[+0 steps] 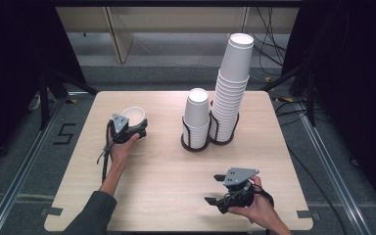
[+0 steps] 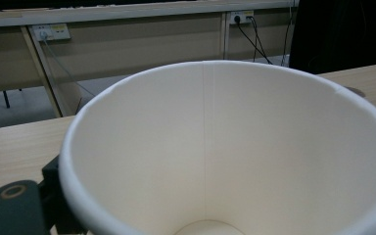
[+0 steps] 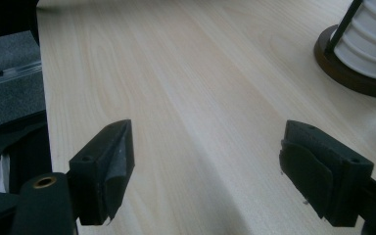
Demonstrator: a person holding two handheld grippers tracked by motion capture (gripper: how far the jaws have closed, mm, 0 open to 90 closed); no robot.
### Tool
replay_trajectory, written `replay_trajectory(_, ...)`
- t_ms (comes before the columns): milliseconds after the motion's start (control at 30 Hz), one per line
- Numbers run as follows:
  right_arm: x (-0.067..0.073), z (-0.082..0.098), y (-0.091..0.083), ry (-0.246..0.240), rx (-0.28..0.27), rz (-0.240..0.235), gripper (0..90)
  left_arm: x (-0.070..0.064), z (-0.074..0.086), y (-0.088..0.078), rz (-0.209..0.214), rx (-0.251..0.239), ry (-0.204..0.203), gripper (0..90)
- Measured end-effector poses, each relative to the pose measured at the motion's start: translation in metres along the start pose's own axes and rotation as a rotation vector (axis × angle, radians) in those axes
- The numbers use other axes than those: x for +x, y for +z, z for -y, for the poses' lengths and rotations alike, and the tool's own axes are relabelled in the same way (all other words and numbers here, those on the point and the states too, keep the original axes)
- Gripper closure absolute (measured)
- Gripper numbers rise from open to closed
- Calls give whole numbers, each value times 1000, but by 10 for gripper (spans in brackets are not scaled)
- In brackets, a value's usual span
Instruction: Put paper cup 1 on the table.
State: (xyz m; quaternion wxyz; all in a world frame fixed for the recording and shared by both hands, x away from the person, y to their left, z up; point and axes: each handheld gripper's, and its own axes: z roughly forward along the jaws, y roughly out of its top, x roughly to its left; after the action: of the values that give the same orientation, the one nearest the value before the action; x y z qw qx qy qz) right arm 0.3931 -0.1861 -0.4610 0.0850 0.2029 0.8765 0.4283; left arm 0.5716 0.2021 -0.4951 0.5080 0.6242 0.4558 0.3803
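Gaping white and smooth, a paper cup [image 2: 225, 156] sits between the left gripper's [image 1: 129, 129] black jaws at the table's [image 1: 161, 171] left side, mouth up; whether the pads press its wall cannot be told. Near the front edge, the right gripper [image 3: 205, 166] hovers with blocky padded jaws wide apart over pale wood grain, holding nothing. Two stacks of ribbed white cups [image 1: 232, 83] stand in dark wire holders [image 1: 194, 139] mid-table
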Motion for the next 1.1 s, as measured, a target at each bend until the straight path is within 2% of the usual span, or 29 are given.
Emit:
replay_trajectory(67, 1, 0, -1, 17, 2, 6, 215, -1, 3, 3, 9, 11, -15, 105)
replay_trajectory(167, 0, 1, 0, 0, -1, -1, 215, -2, 6, 5, 3, 28, 7, 102)
replay_trajectory(333, 0, 2, -2, 6, 6, -4, 215, -1, 10, 5, 13, 41, 10, 116)
replay_trajectory(667, 0, 3, -1, 3, 6, -1, 214, 0, 9, 0, 27, 107, 24, 127)
replay_trajectory(900, 0, 3, -2, 4, 6, -2, 214, 0, 13, -2, 39, 200, -6, 143)
replay_trajectory(967, 0, 3, -2, 3, 7, -1, 214, -1, 14, -4, 39, 209, -7, 142)
replay_trajectory(1033, 0, 3, -2, 2, 6, -1, 214, -1, 15, -5, 41, 222, -33, 143)
replay_trajectory(1100, 0, 3, -2, 1, 6, -2, 214, 0, 16, -7, 42, 235, -19, 143)
